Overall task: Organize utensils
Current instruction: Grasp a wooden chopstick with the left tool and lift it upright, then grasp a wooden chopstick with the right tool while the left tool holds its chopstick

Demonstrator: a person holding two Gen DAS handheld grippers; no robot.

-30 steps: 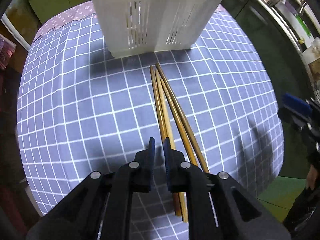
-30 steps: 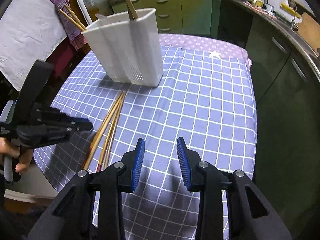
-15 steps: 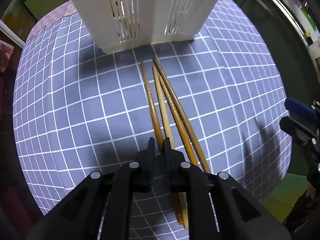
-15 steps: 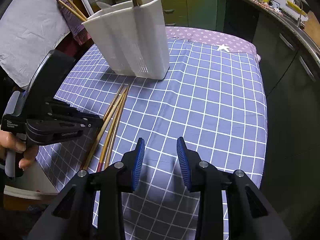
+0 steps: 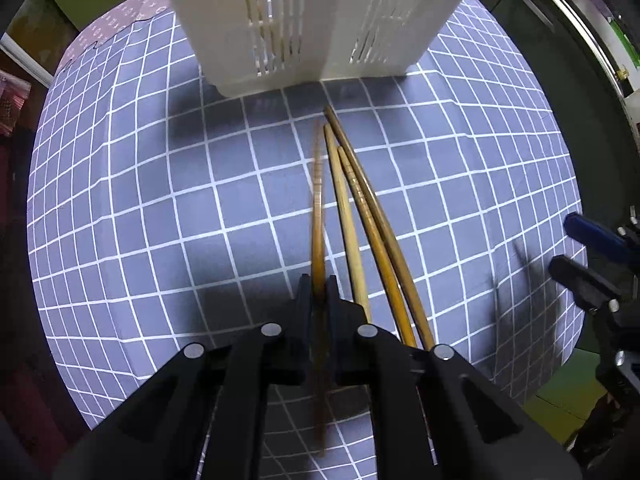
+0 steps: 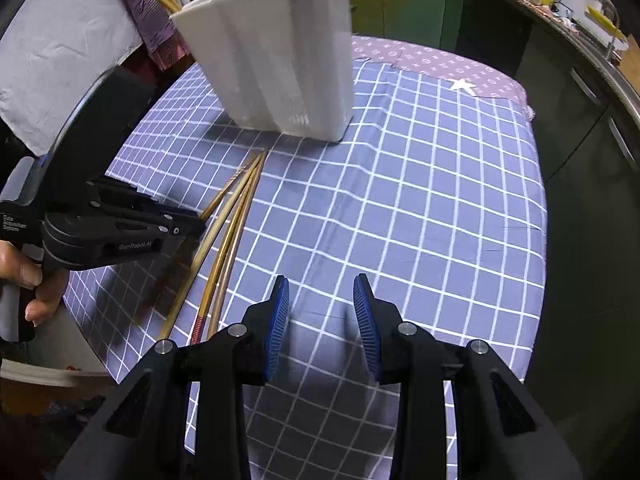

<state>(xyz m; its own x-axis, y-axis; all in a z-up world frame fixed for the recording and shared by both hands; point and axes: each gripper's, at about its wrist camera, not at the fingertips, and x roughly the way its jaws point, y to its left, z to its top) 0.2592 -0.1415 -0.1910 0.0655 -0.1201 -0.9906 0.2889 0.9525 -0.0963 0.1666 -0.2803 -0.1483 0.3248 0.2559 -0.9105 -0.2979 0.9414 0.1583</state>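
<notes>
Wooden chopstick [image 5: 318, 216] between pads of closed left gripper [image 5: 319, 285]

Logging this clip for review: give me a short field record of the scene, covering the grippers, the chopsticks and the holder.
left gripper: shut on one brown wooden chopstick
right gripper: open, holding nothing, above the blue checked tablecloth
loose chopsticks: three, lying beside the gripped one
white slotted plastic utensil holder: upright beyond the chopstick tips, some chopsticks already inside
</notes>
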